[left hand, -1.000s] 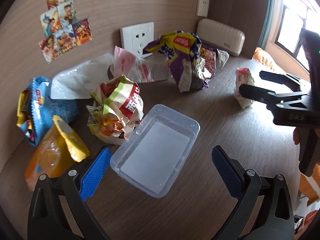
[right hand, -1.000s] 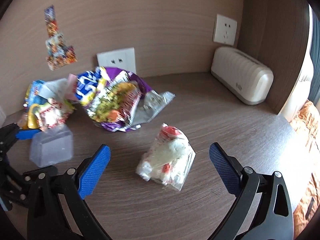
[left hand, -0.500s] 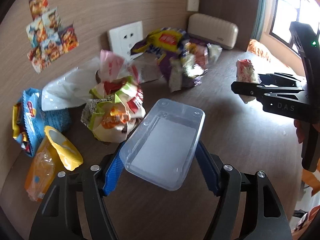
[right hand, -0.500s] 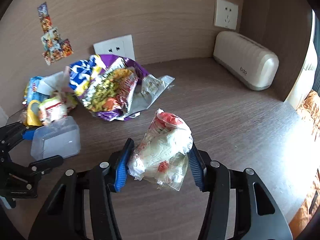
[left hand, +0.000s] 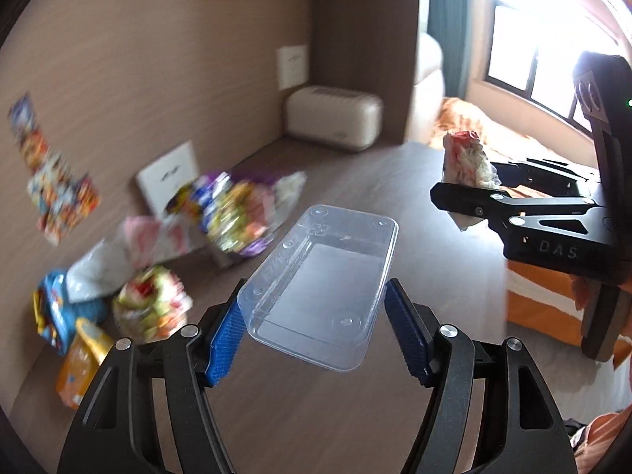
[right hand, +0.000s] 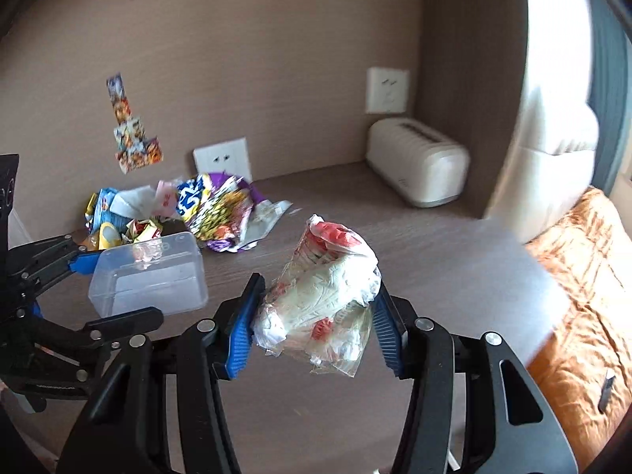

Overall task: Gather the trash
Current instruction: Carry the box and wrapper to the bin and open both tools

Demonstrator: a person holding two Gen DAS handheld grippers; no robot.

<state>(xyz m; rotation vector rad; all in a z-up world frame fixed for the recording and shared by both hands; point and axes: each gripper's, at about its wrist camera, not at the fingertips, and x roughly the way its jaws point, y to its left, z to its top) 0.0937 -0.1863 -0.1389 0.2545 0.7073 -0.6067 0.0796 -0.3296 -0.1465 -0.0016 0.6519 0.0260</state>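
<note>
My left gripper is shut on a clear plastic box and holds it above the brown desk; the box also shows in the right wrist view. My right gripper is shut on a crumpled white and red wrapper, lifted off the desk. In the left wrist view that wrapper shows at the right, higher than the box. A heap of colourful snack wrappers lies by the wall.
A cream ribbed device stands in the back corner of the desk. Wall sockets and stickers are on the wall. An orange bedcover lies beyond the desk's right edge, under a window.
Both grippers closed, the left on the clear box, the right on the white and red wrapper. Both lifted their loads off the desk and pulled back from the wall.
</note>
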